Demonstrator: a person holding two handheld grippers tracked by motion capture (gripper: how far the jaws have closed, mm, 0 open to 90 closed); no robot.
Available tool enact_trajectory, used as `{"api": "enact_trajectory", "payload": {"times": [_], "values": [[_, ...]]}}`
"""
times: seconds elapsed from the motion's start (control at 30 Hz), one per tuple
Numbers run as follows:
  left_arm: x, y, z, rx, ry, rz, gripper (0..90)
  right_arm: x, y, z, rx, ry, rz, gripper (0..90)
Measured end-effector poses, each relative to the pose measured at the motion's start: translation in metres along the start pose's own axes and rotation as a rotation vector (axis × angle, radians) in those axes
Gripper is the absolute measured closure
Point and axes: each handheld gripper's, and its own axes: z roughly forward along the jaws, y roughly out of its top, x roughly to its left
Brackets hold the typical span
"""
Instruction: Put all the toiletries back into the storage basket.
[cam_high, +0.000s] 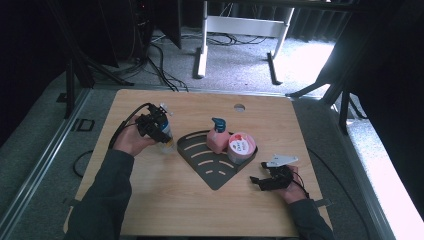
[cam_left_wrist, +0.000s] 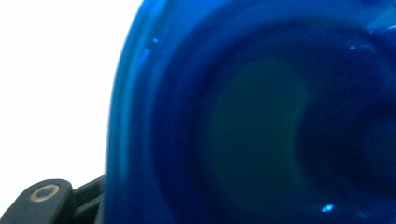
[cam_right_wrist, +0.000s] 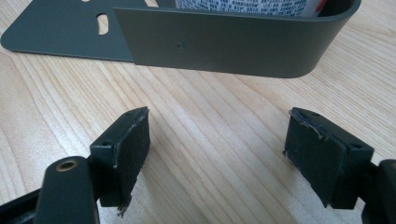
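On the left part of the wooden bench (cam_high: 165, 210): left gripper (cam_high: 159, 131) in the left hand (cam_high: 131, 141), fingers clamped around a bottle (cam_high: 165, 136) that stands on the bench top just left of the dark tray (cam_high: 216, 176). In the high view, bottle with a light body and a small cap on top, partly hidden by the gripper. In the left gripper view, very close and blurred, a big blue rounded surface of the bottle (cam_left_wrist: 261, 121), pressed right against the camera, with a piece of one black finger (cam_left_wrist: 46, 200) at the bottom left.

In the middle of the bench: dark grey tray, fan-shaped, with slots in the floor and a raised curved wall at the back. Inside the tray, near the wall, a pink pump bottle (cam_high: 218, 138) with a blue-green pump head, upright, and just beside it on the right a pink round tub (cam_high: 241, 147) with a label on the lid.

On the right part of the bench: right gripper (cam_high: 260, 183) in the right hand (cam_high: 294, 191), low over the wood, near the right corner of the tray but apart from it. Fingers (cam_right_wrist: 126, 149) spread wide, nothing between them, only bare wood. Straight ahead in the right gripper view, the curved wall of the tray (cam_right_wrist: 224, 44), and above this wall a printed label of the tub (cam_right_wrist: 243, 7).
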Motion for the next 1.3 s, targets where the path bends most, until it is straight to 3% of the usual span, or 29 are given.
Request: {"api": "enact_trajectory", "payload": {"times": [1.3], "values": [[-0.024, 0.036, 0.01, -0.03, -0.032, 0.055, 55.6, 0.0, 0.0, 0.0, 0.0, 0.002, 0.001, 22.1]]}}
